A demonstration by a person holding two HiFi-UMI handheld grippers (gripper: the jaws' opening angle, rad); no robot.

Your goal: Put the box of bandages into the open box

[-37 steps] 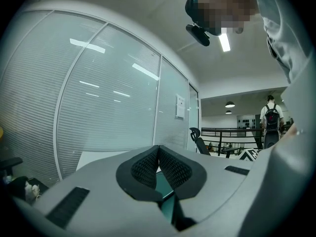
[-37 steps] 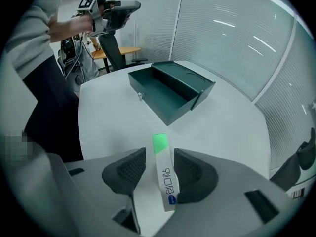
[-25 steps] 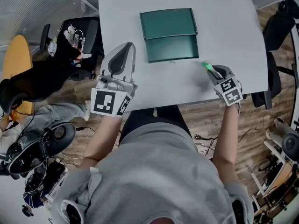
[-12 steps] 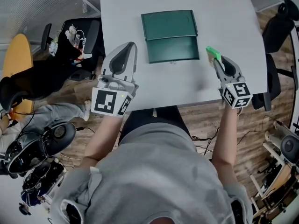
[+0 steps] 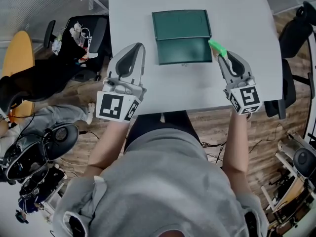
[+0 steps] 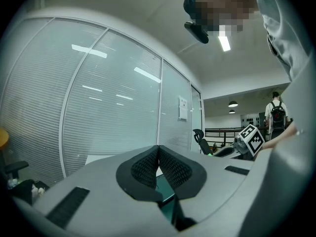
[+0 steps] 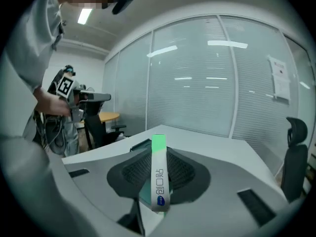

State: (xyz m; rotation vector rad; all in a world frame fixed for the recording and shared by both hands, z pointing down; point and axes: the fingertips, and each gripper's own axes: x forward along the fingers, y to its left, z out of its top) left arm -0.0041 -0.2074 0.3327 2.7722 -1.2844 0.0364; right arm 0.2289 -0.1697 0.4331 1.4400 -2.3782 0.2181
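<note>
The bandage box [image 5: 216, 48], a slim white carton with a green end, is clamped between the jaws of my right gripper [image 5: 220, 54]. It hangs above the white table [image 5: 148, 14], just off the front right corner of the open dark green box [image 5: 184, 51]. That box's lid [image 5: 181, 24] lies folded back behind it. In the right gripper view the carton [image 7: 159, 174] stands on edge between the pads [image 7: 185, 174], with the green box [image 7: 140, 145] beyond it. My left gripper [image 5: 129, 63] is held over the table's front left edge, its jaws [image 6: 158, 154] shut and empty.
Black office chairs stand to the left [image 5: 86, 31] and right [image 5: 291, 31] of the table. An orange tabletop [image 5: 17, 58] and cabled gear [image 5: 34, 157] lie on the wooden floor at left. Glass partition walls [image 7: 197, 83] surround the room. A person with a backpack [image 6: 277, 113] stands far off.
My right gripper has risen off the table and moved up and left with the bandage box, from the table's front right to beside the open box. The left gripper has stayed put.
</note>
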